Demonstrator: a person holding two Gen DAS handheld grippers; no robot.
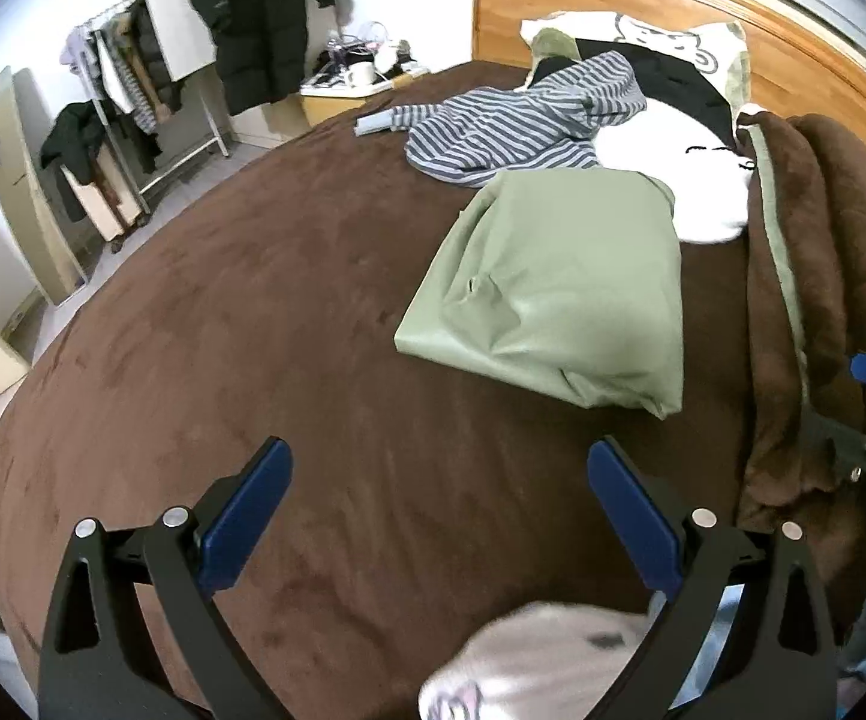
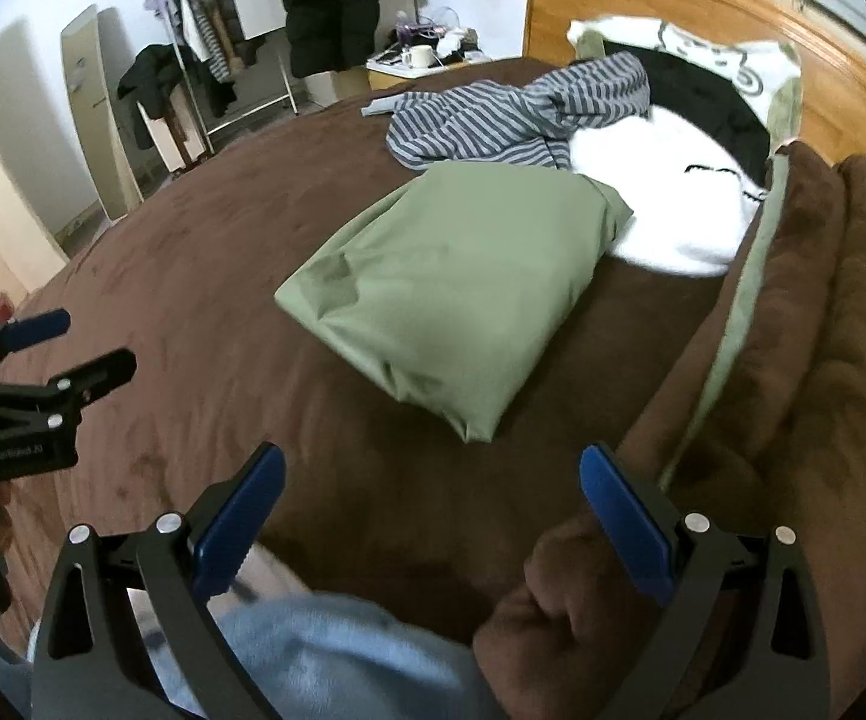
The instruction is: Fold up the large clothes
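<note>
Both tongs — left (image 1: 439, 468), right (image 2: 432, 474) — gape wide, empty, above the brown bedspread (image 1: 223, 300); their label is unreadable.

— Any writing to read?
— Only a small pale print on the black body of the left gripper (image 2: 52, 354), seen from the right wrist; too blurred to make out.
— Elsewhere?
— A cartoon drawing on the white pillow (image 1: 661, 39), no words.

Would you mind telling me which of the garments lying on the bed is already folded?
The green garment, nearest both hand-held grippers, lies as a compact folded bundle on the brown bed cover. The striped top behind it lies crumpled.
</note>
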